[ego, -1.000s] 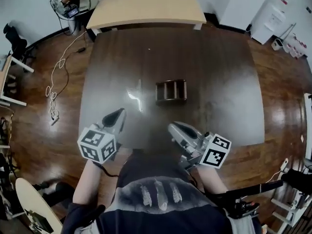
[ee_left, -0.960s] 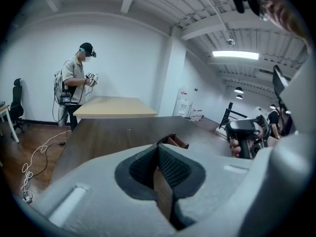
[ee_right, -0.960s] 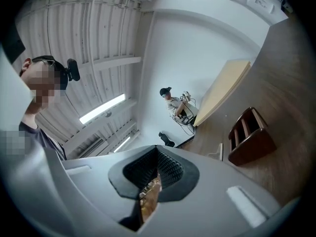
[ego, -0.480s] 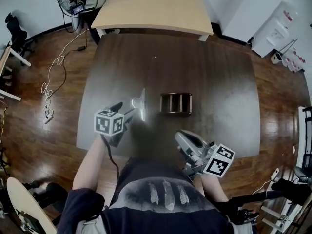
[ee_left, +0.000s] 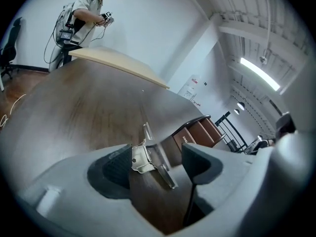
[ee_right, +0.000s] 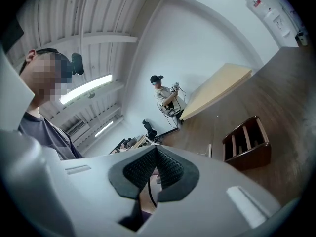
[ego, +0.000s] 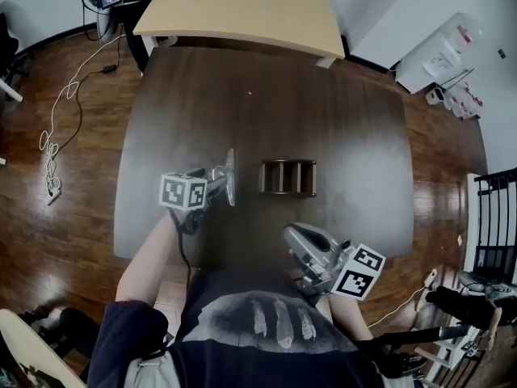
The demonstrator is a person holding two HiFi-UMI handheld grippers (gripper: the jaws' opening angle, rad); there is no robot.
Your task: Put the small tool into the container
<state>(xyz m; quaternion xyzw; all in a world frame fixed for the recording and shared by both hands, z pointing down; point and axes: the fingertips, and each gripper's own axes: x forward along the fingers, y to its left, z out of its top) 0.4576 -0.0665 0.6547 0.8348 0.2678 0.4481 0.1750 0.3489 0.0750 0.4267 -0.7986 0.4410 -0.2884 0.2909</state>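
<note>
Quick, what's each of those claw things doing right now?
Left gripper: open, jaws just opened; tool lies between them, not gripped.
Right gripper: closed, empty.

Before me spreads a dark brown wooden table (ego: 347, 128); a pale beige table (ego: 242, 6) stands at its far edge.

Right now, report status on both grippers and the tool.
Left gripper just opened, jaws astride small tool, not clamped. Right gripper shut, empty, at near edge. Tool flat on table, left of container; path between clear.
</note>
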